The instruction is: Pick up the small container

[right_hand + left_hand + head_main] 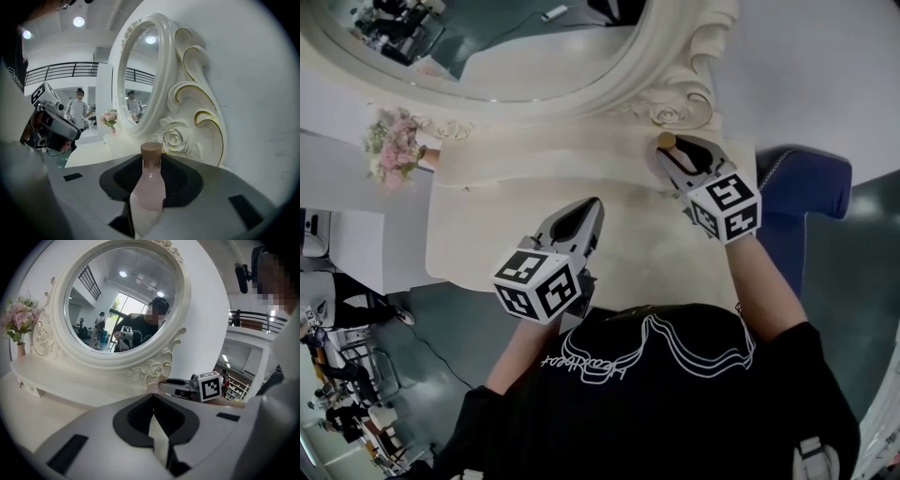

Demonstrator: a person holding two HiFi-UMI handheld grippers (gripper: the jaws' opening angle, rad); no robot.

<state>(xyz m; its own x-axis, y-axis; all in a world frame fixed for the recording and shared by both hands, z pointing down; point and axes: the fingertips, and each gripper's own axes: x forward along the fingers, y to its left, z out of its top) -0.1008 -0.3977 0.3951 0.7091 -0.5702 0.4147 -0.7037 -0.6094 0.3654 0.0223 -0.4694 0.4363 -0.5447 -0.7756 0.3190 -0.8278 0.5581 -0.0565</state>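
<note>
R gripper [673, 153] is closed on the small pink bottle [150, 185], w/ a pad pressed to each side of its body. The brown cap sticks up above the jaws. The bottle stands upright at the back right of the cream dressing table [487, 230], just in front of the carved rose [174, 137] on the oval mirror frame [649, 67]. L gripper [587, 212] hangs over the table's front edge, jaws together, nothing btwn them. Pink flowers [391, 150] sit at the far left.

Left tongs [596, 204] shut, low; right tongs [671, 152] outstretched, gripping.
</note>
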